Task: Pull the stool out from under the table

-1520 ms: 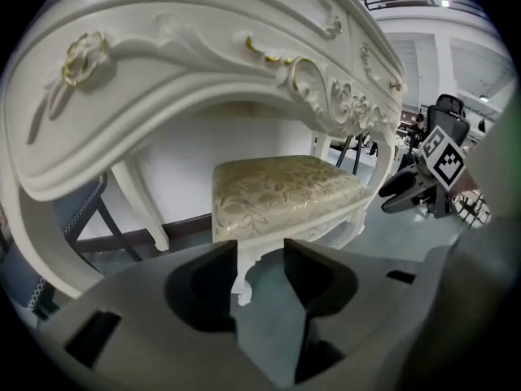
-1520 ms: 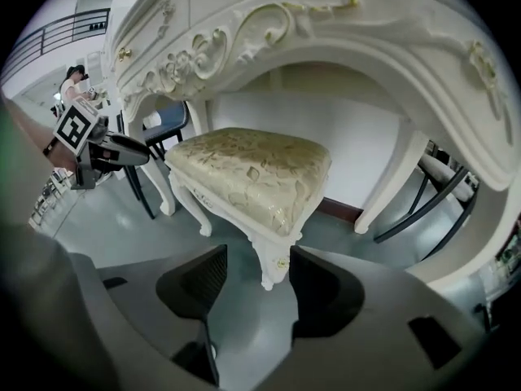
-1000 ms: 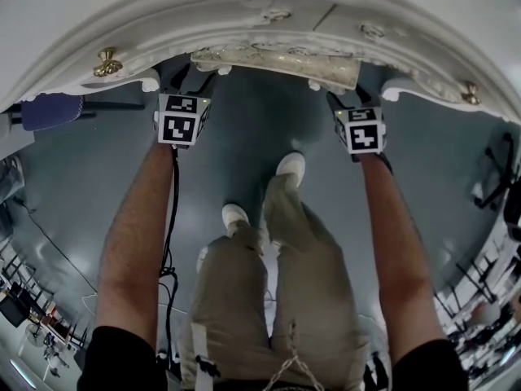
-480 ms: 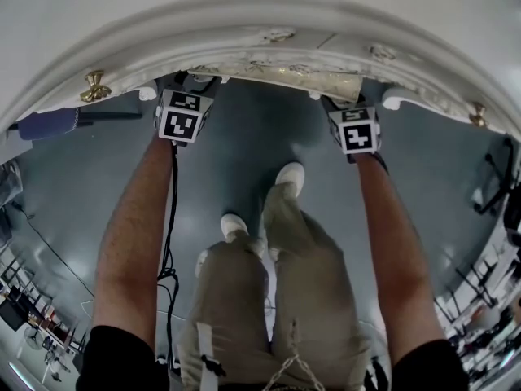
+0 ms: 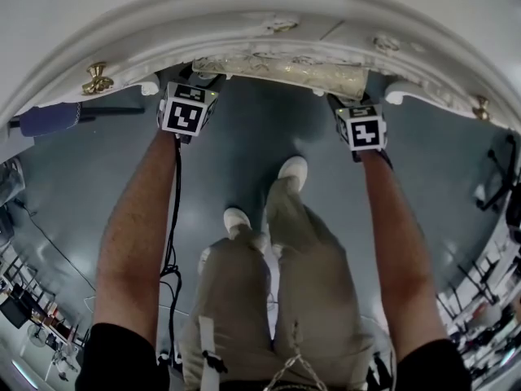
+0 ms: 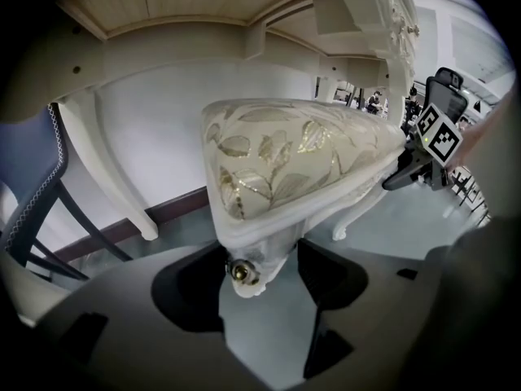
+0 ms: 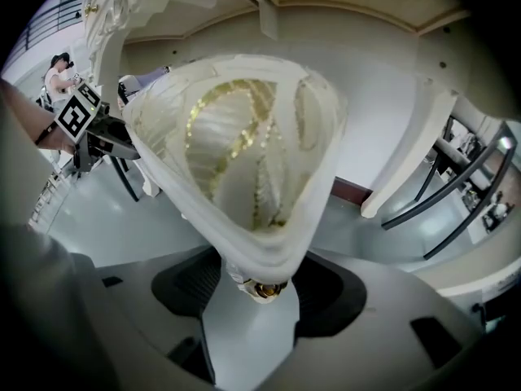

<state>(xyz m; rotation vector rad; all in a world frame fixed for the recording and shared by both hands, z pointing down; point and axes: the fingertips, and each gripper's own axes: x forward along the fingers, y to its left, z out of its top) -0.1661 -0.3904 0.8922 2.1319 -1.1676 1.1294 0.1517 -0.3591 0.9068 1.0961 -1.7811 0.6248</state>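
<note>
Forearms outstretched; left gripper (image 6: 260, 287) jaws just opened wide, right gripper (image 7: 259, 300) jaws apart, both astride stool (image 6: 293, 161)

**Stool** (image 6: 285, 161): the seat is woven cream cloth with a leaf pattern in shiny gold thread. The frame looks like carved wood under white satin paint, with a brass-coloured metal stud (image 6: 241, 271) at its corner.

**Table** (image 5: 244, 6): smooth white paint with a soft gloss on top and bare, pale, matt wood boards underneath. A polished brass knob (image 5: 96, 78) sits at the far left.

**Floor** (image 5: 236, 153): smooth grey, faintly reflective.

**My right gripper** (image 7: 256, 271): matt black jaw pads, finely ribbed, set in matt grey plastic.

**My trousers** (image 5: 244, 300): matt khaki cloth.
</note>
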